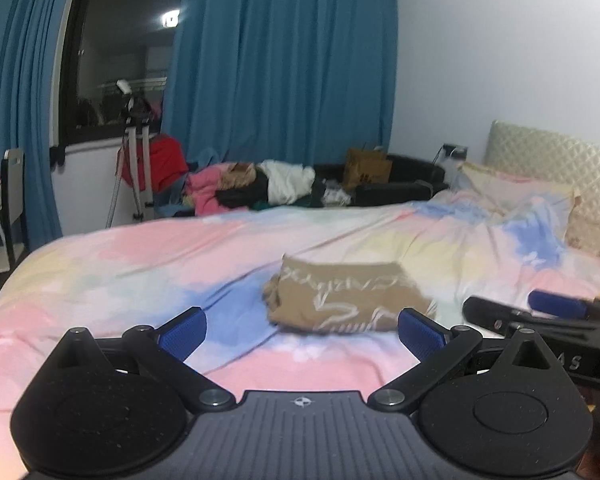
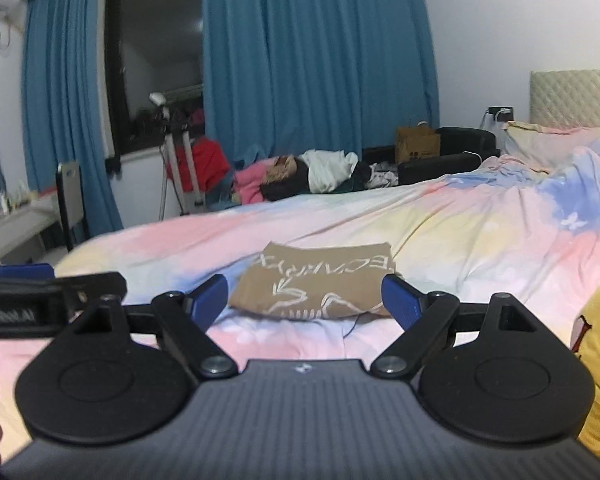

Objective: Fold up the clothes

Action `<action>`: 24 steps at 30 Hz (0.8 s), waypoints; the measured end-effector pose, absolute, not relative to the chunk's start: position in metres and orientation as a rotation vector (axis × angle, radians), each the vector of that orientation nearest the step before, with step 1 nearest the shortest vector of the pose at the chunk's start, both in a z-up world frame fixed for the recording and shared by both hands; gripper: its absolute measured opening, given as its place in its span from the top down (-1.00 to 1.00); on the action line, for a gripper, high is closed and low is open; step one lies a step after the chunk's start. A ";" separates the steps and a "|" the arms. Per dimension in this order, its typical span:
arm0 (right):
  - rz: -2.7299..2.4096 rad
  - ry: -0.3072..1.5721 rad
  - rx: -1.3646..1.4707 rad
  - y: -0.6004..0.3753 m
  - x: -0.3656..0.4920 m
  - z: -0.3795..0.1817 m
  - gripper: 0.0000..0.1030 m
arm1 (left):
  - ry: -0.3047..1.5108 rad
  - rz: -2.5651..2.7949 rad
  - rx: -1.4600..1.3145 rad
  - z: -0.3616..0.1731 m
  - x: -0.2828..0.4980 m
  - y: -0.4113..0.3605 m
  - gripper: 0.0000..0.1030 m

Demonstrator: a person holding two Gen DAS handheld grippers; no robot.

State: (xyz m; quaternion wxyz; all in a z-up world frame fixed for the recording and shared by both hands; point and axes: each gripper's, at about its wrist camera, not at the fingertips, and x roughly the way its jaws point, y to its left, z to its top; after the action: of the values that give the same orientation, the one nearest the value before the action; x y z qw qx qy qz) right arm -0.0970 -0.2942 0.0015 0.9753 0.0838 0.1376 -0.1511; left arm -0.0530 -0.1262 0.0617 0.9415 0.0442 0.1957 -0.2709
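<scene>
A tan garment with white lettering (image 1: 348,296) lies folded into a compact rectangle on the pastel bedspread (image 1: 140,264). My left gripper (image 1: 302,332) is open, held just short of the garment's near edge, with nothing between its blue pads. In the right wrist view the same folded garment (image 2: 316,284) sits straight ahead, and my right gripper (image 2: 304,300) is open and empty in front of it. The right gripper's black body (image 1: 540,316) shows at the right of the left wrist view, and the left gripper's body (image 2: 40,292) shows at the left of the right wrist view.
A heap of unfolded clothes (image 1: 260,188) lies beyond the bed's far edge by blue curtains (image 1: 280,60). A yellow plush toy (image 2: 596,360) rests at the right. Pillows (image 1: 516,196) and a headboard (image 1: 560,160) stand at the back right. A tripod (image 1: 134,148) and chair (image 1: 12,196) stand left.
</scene>
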 end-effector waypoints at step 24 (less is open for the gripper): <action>-0.303 0.271 0.231 -0.296 -0.103 -0.005 -0.66 | 0.385 -0.485 0.065 0.065 -0.058 -0.106 -0.99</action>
State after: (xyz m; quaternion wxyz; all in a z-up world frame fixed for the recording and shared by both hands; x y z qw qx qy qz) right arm -0.1032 -0.2961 -0.0045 0.9728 0.1143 0.1345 -0.1503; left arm -0.0585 -0.1061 0.0651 0.9520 0.0321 0.1892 -0.2386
